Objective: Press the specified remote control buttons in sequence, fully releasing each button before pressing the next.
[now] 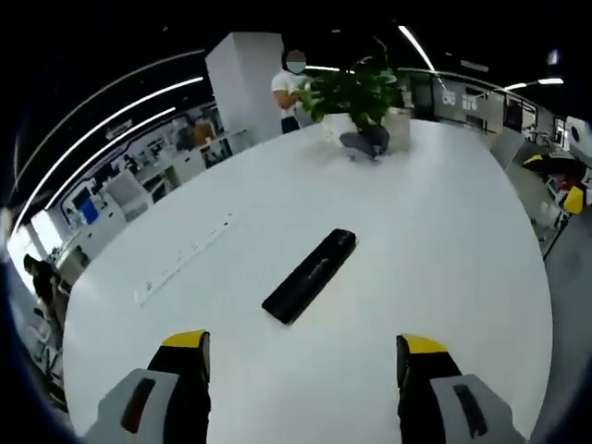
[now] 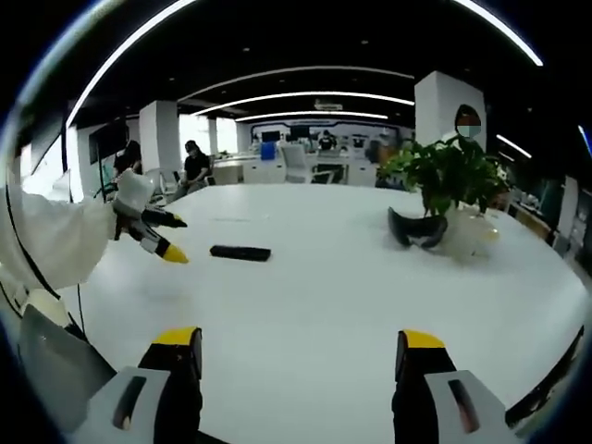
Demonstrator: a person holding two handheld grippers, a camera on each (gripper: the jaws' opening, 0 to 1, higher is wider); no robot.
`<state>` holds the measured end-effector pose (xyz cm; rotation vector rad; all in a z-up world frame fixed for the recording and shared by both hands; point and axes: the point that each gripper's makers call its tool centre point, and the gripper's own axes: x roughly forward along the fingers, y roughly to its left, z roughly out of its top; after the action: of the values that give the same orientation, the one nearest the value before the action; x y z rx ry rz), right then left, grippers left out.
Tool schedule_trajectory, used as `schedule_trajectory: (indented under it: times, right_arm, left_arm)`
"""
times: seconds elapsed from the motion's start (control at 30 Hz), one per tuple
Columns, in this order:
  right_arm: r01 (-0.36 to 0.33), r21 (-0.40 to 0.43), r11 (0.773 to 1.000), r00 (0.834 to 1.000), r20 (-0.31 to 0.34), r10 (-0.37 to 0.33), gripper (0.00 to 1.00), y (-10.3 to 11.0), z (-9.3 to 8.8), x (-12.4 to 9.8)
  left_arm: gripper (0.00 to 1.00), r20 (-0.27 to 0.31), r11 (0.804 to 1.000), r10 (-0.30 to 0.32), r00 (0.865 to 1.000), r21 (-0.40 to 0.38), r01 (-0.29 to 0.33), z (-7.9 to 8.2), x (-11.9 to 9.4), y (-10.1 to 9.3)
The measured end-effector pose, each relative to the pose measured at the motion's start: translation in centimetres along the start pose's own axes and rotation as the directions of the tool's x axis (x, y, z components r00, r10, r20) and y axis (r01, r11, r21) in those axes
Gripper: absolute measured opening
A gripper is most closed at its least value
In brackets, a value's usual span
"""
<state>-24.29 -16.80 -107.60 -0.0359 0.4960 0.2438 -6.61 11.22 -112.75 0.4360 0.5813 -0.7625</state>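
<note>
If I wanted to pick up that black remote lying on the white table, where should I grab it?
Probably across its narrow width, near the middle. The remote is long, thin and lying flat on the table, so the open left hand-held gripper should come straight down from above, jaws straddling the two long edges.

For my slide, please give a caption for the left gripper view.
Open left gripper above a black remote on the white table.

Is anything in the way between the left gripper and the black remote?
No. The left gripper is open, and bare white table lies between it and the remote control. The potted plant stands far behind.
</note>
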Motion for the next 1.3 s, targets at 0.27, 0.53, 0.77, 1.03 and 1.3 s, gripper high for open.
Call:
schedule_trajectory:
  times: [0.27, 0.53, 0.77, 1.03, 1.3]
  right_arm:
    - [-0.070, 0.014, 0.997, 0.998, -0.008, 0.070, 0.94, 1.0, 0.0, 0.0]
    - [-0.099, 0.025, 0.995, 0.995, 0.002, 0.099, 0.95, 1.4, 0.4, -0.1]
    - [-0.107, 0.016, 0.994, 0.994, 0.013, 0.106, 0.99, 1.5, 0.7, -0.1]
    - [-0.110, 0.040, 0.993, 0.994, 0.031, 0.108, 0.99, 1.0, 1.0, -0.2]
    - [-0.111, 0.028, 0.993, 0.994, 0.021, 0.111, 0.99, 1.0, 0.8, -0.1]
  left_arm:
    - [0.95, 0.073, 0.985, 0.028, 0.997, -0.173, -0.015, -1.3, -4.6, -2.7]
    - [0.94, 0.190, 0.961, 0.100, 0.977, -0.274, -0.045, -0.9, -9.2, -4.5]
    - [0.96, 0.203, 0.930, 0.156, 0.967, -0.360, -0.074, -2.1, -11.8, -6.1]
    - [0.98, 0.217, 0.909, 0.206, 0.954, -0.405, -0.104, -2.7, -14.0, -8.2]
    - [1.00, 0.225, 0.870, 0.260, 0.939, -0.476, -0.127, -4.0, -15.1, -8.8]
